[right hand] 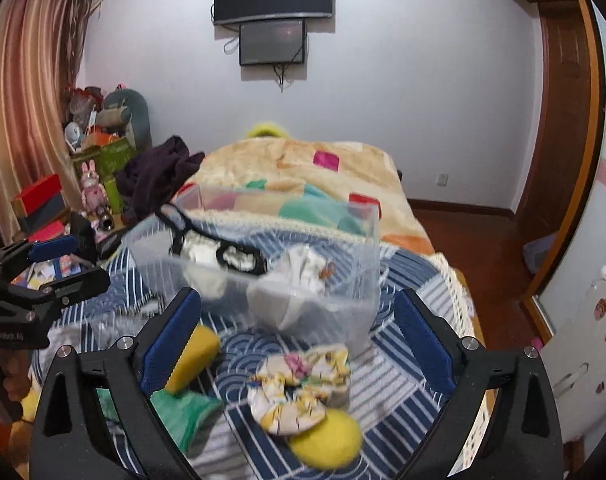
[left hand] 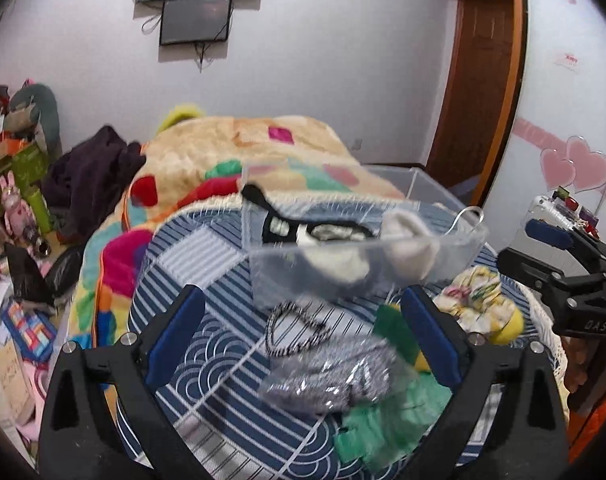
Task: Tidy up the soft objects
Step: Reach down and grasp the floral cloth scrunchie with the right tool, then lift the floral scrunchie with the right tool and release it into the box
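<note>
A clear plastic bin (left hand: 455,248) (right hand: 355,280) stands on the blue patterned bedspread and holds white and black soft items. My left gripper (left hand: 303,320) is open above a grey striped sock (left hand: 327,376) and a green and yellow sock (left hand: 391,420). My right gripper (right hand: 299,320) is open above a floral yellow-toed sock (right hand: 303,392), just in front of the bin. The green and yellow sock (right hand: 187,400) lies by the right gripper's left finger. Each gripper shows at the edge of the other's view.
A colourful fleece blanket (right hand: 295,168) covers the far half of the bed, with a dark garment (right hand: 159,176) at its left. Clutter and toys (right hand: 99,152) pile on the floor at left. A wooden door (right hand: 563,120) is at right.
</note>
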The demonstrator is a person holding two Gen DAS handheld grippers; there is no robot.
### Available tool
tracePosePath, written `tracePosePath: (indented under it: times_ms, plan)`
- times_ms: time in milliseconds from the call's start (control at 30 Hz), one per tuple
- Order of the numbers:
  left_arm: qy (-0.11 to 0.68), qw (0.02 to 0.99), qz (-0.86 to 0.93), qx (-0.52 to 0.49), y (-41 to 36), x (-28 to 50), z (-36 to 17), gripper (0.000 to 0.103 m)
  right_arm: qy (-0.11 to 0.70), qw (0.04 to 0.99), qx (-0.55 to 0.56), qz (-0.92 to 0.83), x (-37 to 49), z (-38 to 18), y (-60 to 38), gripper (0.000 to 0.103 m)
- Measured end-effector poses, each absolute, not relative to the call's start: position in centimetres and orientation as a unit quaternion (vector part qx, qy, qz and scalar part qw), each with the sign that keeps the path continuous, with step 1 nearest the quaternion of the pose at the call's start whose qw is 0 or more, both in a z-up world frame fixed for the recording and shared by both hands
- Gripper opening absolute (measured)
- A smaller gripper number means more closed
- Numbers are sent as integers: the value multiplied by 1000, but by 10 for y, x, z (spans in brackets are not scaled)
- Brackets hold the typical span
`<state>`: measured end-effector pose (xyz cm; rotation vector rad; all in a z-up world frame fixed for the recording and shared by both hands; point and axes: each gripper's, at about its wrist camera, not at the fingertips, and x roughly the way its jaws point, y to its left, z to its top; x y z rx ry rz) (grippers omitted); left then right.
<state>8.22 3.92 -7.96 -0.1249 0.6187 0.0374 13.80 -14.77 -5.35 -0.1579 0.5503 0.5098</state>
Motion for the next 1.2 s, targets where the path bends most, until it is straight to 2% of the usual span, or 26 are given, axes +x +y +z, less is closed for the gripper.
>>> tracePosePath:
  times_ms: [333,367,467,567,633,667,700,833,867,933,1000,1200]
  plan:
    - [348,934,40,-73,50,102,-118,99,328,912,-82,233,138,-95,-163,96]
    - [350,933,41,-74,51,103,-121,97,334,911,-82,229,140,-98,-164,96]
    - [357,930,32,-81,52,106,-126,83,339,909,-76,231,143,-99,-167,93]
    - [361,927,19,-98,55,108,-129,70,344,905,-84,238,142,-101,-165,76]
    - [361,926,8,-106,57,107,-131,58,347,901,-89,243,141,-103,-163,54]
    - [361,926,1,-110,56,107,-131,55,349,899,-91,248,141,-104,-161,49]
    - [362,925,-6,-112,56,107,-131,50,351,897,-92,251,140,-105,-160,40]
    - [360,927,-15,-107,50,104,-130,33,344,900,-92,253,138,-102,-160,23]
    - [359,927,-13,-104,48,104,-130,29,341,901,-88,255,137,-100,-162,22]
    - [358,929,-11,-96,45,101,-128,17,332,905,-83,255,134,-96,-165,19]
    - [356,930,-11,-93,43,99,-126,11,325,907,-78,256,133,-93,-167,18]
    - [344,935,-12,-86,39,86,-118,7,311,912,-66,260,130,-87,-168,16]
